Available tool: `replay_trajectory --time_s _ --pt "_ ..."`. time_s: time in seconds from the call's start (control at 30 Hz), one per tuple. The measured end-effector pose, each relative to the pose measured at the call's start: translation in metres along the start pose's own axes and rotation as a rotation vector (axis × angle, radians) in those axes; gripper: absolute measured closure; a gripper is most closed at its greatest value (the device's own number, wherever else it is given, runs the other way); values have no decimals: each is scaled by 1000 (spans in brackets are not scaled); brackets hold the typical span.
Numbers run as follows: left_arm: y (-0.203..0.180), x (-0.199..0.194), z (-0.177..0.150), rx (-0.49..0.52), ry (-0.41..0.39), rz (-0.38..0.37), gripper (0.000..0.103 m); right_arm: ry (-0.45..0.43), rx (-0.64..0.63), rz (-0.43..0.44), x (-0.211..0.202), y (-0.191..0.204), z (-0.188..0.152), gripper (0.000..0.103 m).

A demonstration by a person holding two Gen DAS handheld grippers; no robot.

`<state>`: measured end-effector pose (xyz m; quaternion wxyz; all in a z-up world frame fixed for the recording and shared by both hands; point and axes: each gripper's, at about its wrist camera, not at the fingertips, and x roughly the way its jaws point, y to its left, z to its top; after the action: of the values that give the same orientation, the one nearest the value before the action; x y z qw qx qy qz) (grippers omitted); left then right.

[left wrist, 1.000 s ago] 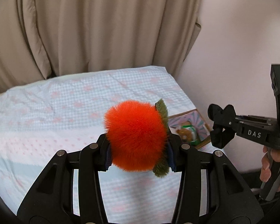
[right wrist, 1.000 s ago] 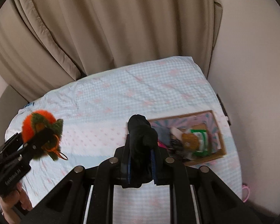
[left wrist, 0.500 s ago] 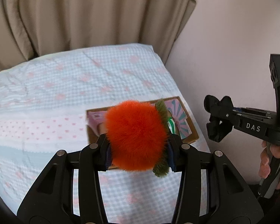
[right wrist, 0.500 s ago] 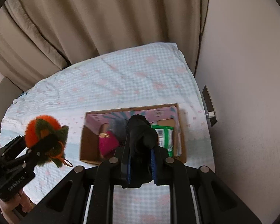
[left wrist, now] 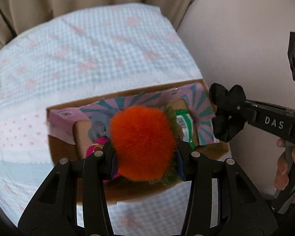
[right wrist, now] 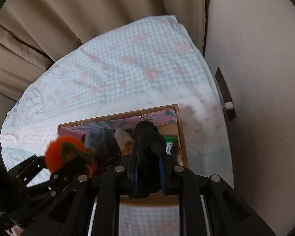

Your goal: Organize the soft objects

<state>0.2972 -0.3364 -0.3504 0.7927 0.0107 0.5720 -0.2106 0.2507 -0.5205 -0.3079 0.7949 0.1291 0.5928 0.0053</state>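
My left gripper (left wrist: 145,157) is shut on a fluffy orange plush with a green fringe (left wrist: 143,143), held above the open cardboard box (left wrist: 127,96). It also shows in the right wrist view (right wrist: 64,153). My right gripper (right wrist: 147,175) is shut on a black soft scrunchie (right wrist: 147,143), held over the box's right half; it also shows in the left wrist view (left wrist: 226,114). The box (right wrist: 179,133) holds a pink item (left wrist: 97,143), a grey soft item (left wrist: 97,127) and a green packet (left wrist: 184,125).
The box lies on a bed with a blue-checked, pink-patterned sheet (left wrist: 88,55). Beige curtains (right wrist: 88,15) hang behind the bed. A pale wall (right wrist: 255,59) runs close along the bed's right side, with a dark wall fitting (right wrist: 225,94).
Both grippers have moved forward and down toward the box, which now sits larger and directly beneath them. Each still holds its soft item.
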Motion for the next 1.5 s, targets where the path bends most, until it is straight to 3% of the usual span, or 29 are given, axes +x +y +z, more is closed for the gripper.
replay_trajectory --time_s 0.17,0.23,0.27,0.3,0.33,0.37,0.4,0.43,0.73,1.03,1.23,1.5 --pt "-1 21 5 26 44 26 60 43 41 9 28 -5 11 88" --pt "0 24 8 29 52 35 51 50 53 12 35 -4 15 87" --pt "1 24 9 28 57 51 37 62 60 16 39 -4 17 85" --pt "1 24 10 29 59 63 15 71 63 19 43 -3 18 72" --pt "1 23 10 31 54 71 4 76 68 25 45 -3 19 46" --pt "1 21 9 33 49 71 0 75 72 32 46 -2 20 33" --pt "2 19 10 35 36 65 0 73 74 32 47 -1 20 13" --pt "4 18 10 33 33 60 0 73 73 30 48 -1 20 7" --pt "13 1 12 10 8 58 0 60 66 27 45 8 19 7" --pt "17 -58 0 5 -80 64 0 -17 28 29 -3 33 8 7" --pt "19 -141 -21 7 -190 83 0 -111 -10 38 -71 65 -9 7" --pt "36 -296 -71 -48 -422 153 0 -314 -103 22 -199 132 -57 7"
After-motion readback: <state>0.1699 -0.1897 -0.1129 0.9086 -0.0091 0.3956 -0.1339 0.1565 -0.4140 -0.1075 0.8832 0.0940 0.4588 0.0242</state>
